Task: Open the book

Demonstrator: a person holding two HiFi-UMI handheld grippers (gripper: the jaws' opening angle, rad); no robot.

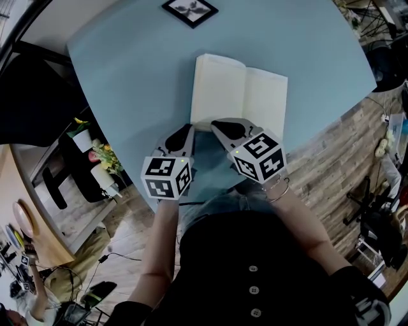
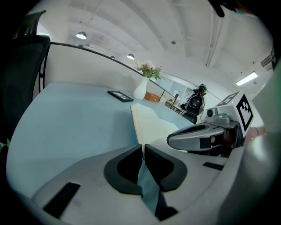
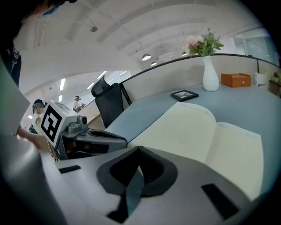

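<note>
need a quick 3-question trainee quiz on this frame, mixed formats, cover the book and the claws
1. True or false: the book lies open on the blue table.
2. Pick one. The left claw is: A) wide open; B) shut with nothing between its jaws; C) shut on a page.
3. In the head view, what black-edged thing lies on the table beyond the book?

Key: 1 true. 2 B. 3 the picture frame.
</note>
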